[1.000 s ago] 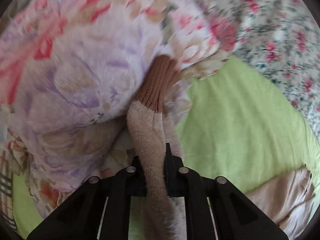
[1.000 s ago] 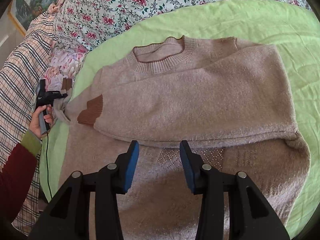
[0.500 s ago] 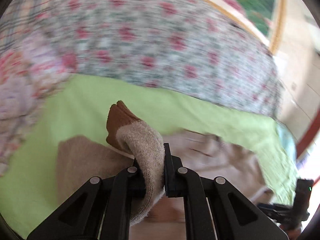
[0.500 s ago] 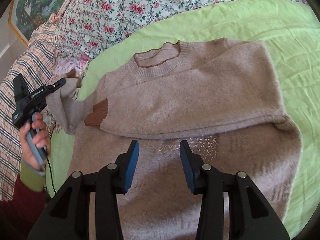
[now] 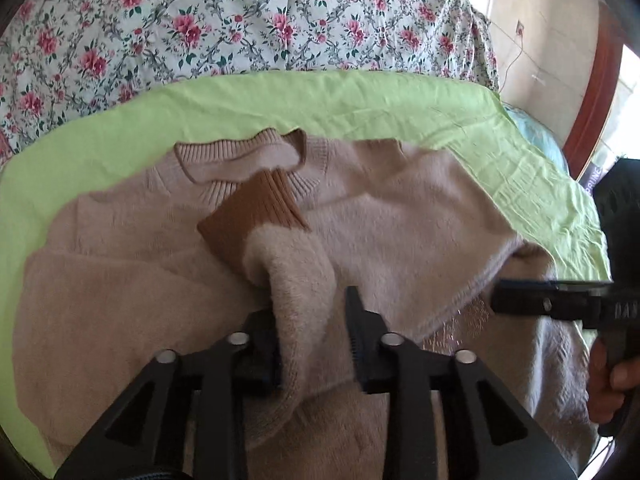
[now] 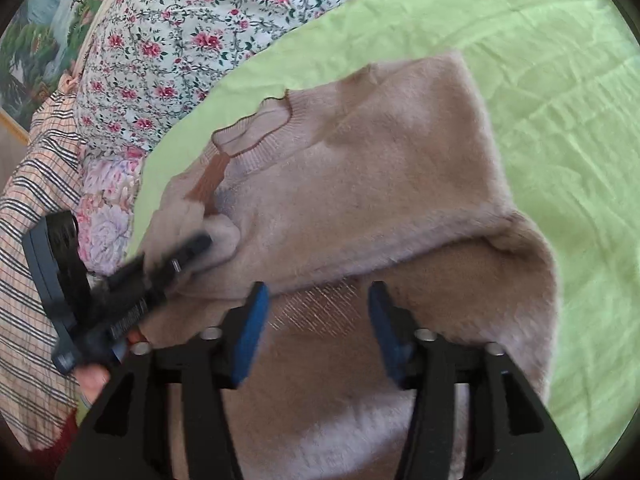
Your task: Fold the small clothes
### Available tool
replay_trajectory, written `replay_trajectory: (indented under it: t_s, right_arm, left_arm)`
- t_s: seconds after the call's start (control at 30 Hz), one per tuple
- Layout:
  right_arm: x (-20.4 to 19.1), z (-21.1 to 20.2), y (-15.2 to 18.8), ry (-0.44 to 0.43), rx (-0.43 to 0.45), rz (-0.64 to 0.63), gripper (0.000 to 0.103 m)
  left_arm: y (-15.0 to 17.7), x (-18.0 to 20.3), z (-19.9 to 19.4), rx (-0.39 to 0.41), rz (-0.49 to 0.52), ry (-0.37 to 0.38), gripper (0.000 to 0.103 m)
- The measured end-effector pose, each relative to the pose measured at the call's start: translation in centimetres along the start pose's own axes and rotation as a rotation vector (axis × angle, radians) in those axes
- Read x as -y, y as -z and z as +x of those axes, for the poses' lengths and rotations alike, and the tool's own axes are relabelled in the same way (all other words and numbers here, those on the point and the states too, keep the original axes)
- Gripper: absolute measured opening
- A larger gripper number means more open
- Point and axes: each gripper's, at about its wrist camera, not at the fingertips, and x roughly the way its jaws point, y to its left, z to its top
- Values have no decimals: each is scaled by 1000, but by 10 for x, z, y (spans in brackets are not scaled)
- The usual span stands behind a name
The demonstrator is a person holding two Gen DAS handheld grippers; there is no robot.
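A beige knit sweater (image 5: 400, 220) with brown cuffs lies on a light green sheet (image 5: 320, 100); it also shows in the right wrist view (image 6: 360, 184). One sleeve is folded across the chest. My left gripper (image 5: 310, 320) has its jaws parted, with the other sleeve (image 5: 296, 276) draped between them, its brown cuff (image 5: 248, 216) resting near the collar. My right gripper (image 6: 316, 320) is open and empty, hovering over the sweater's lower body. The left gripper (image 6: 176, 256) appears blurred at the left of the right wrist view.
A floral quilt (image 5: 200, 28) lies behind the green sheet. A plaid blanket (image 6: 36, 208) and a purple-flowered cloth (image 6: 108, 208) lie at the left. A wall and wooden frame (image 5: 592, 80) stand at the far right. The right gripper (image 5: 560, 304) shows at the right edge.
My left gripper has carried the sleeve from the left side over the sweater's chest and its jaws have parted. The right gripper stayed open over the lower body, shifting slightly.
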Motion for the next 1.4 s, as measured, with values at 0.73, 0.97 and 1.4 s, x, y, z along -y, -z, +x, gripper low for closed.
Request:
replay_trajectory:
  t_s: [0.73, 0.97, 1.4]
  right_arm:
    - [-96, 60, -89, -154, 79, -155, 9]
    - [-18, -12, -69, -69, 305, -3, 9]
    - [28, 27, -31, -3, 123, 130, 14]
  left_arm:
    - [87, -176, -77, -70, -374, -338, 62]
    - [69, -174, -57, -56, -392, -365, 58]
    - [87, -201, -73, 10, -576, -294, 43]
